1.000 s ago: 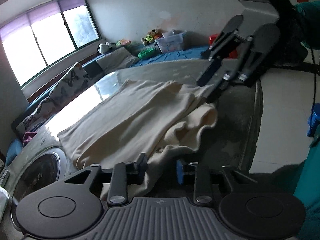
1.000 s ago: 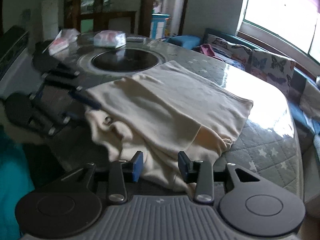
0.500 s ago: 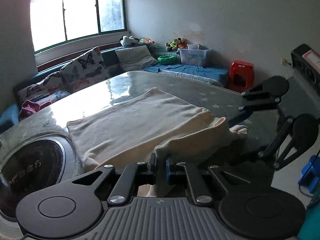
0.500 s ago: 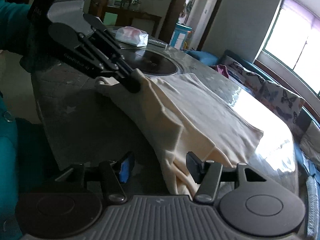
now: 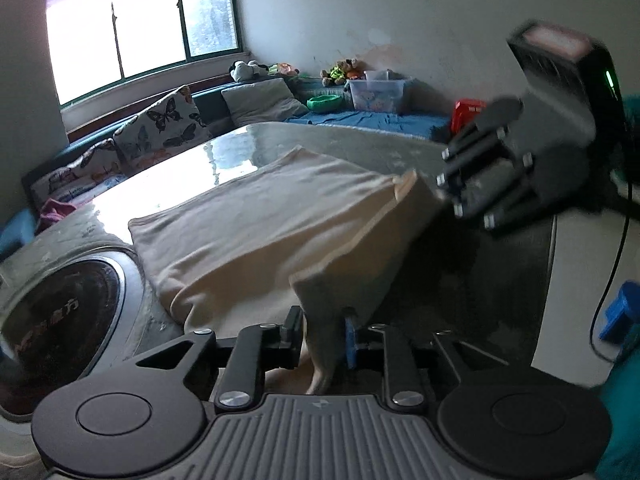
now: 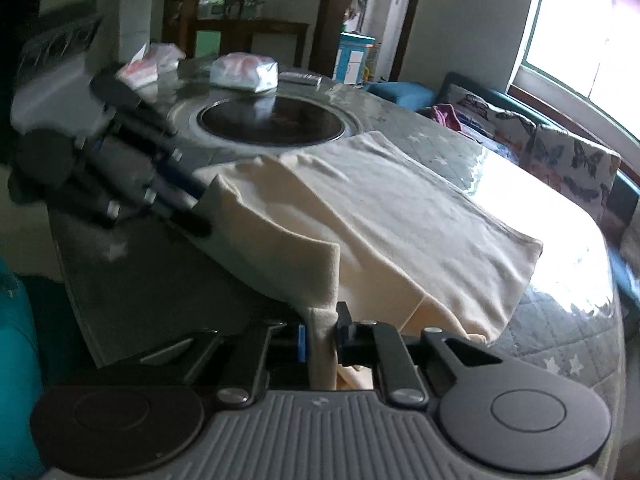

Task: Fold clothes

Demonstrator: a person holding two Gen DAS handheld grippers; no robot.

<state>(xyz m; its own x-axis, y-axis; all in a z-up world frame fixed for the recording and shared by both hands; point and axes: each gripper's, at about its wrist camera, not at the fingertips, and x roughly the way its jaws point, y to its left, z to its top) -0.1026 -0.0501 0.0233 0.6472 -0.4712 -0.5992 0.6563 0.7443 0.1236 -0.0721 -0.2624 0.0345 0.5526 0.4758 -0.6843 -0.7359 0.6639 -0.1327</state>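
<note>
- A cream garment [image 5: 256, 216] lies across a glossy grey table [image 5: 320, 136], its far part flat on the top and its near edge lifted off the surface.
- The left gripper [image 5: 323, 334] pinches a bunched corner of that near edge; cloth fills the gap between its fingers [image 5: 293, 330]. Its jaws have just eased a little wider, yet the fabric sits clamped between them.
- The right gripper [image 6: 320, 336] has just snapped its jaws together on the other near corner, and a thick fold of cream cloth stands squeezed between the pads.
- Seen from the left wrist, the right gripper is off to the right, blurred, its tip meeting the raised corner of the cloth; the lifted edge stretches like a taut band between the two tools.
- Seen from the right wrist, the left gripper is at the left, also blurred, holding its corner above the near table edge.
- A dark round hotplate [image 6: 272, 122] is set into the table just beyond the garment's left side.
- Past the hotplate, at the far end of the table, lie two soft white packets [image 6: 244, 72].
- A bench with butterfly-print cushions [image 5: 164, 128] runs under the bright window [image 5: 132, 28] on the far side of the table.
- A clear storage box [image 5: 378, 94] and some soft toys [image 5: 340, 72] sit against the far wall, with a red stool [image 5: 466, 114] to the right of them.
- A teal sleeve [image 6: 16, 360] shows at the near left edge of the right wrist view.
</note>
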